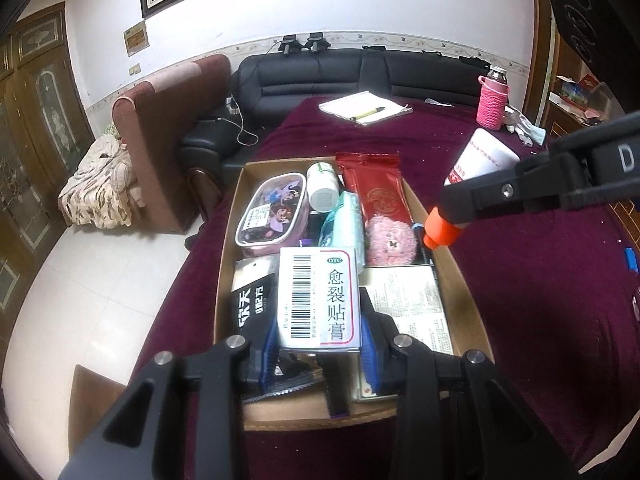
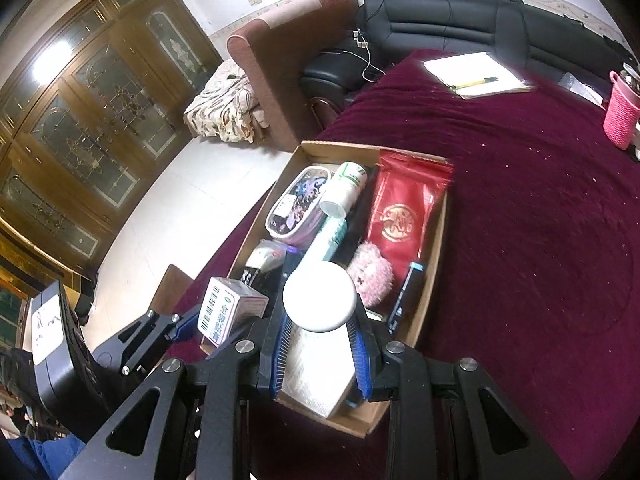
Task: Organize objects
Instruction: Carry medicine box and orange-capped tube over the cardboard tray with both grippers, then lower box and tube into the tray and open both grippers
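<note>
Maroon cloth (image 1: 540,280) covered the table where a cardboard box (image 1: 466,292) sat packed with a cartoon pouch (image 1: 272,210), red packet (image 1: 376,196) and pink puff (image 1: 390,240). Above it, the left gripper (image 1: 320,356) clamped a barcoded medicine carton (image 1: 318,300), while the right gripper (image 2: 320,356) gripped a white tube (image 2: 318,296).

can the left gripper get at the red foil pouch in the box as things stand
Probably not yet. The left gripper is shut on a white medicine box, so its jaws are full. The red foil pouch itself lies uncovered along the cardboard box's right side.
</note>
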`<state>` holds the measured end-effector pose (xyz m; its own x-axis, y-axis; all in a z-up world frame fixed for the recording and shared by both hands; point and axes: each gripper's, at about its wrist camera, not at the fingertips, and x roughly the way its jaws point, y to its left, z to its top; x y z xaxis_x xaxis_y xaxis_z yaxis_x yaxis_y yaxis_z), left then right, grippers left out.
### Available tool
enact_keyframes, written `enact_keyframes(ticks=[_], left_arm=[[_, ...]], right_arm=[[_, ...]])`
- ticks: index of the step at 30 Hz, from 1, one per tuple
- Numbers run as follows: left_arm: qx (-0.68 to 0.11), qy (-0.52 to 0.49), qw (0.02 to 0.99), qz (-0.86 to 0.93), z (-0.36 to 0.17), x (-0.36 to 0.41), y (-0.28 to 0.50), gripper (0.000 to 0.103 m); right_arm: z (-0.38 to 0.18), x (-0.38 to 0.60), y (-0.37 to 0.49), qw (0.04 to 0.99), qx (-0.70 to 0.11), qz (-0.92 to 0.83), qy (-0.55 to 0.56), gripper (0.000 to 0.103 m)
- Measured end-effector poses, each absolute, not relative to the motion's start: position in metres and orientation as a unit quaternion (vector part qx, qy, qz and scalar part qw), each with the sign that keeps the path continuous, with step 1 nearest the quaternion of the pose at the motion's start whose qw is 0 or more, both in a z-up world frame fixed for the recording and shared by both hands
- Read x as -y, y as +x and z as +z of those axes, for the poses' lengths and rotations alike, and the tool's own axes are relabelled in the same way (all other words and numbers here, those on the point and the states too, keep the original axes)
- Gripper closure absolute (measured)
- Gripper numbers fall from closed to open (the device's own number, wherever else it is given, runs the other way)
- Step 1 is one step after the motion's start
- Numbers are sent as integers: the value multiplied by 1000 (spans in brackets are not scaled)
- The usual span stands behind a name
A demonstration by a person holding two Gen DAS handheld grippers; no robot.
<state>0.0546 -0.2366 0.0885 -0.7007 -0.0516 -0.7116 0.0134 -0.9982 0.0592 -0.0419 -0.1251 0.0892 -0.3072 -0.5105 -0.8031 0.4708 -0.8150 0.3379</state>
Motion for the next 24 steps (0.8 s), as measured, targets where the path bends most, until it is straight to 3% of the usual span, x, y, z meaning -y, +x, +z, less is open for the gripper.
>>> enact_keyframes(ticks=[24], left_arm=[[6, 388, 13, -921, 76, 263, 40, 70]], right_arm=[[67, 196, -101, 320, 31, -769, 552, 72]])
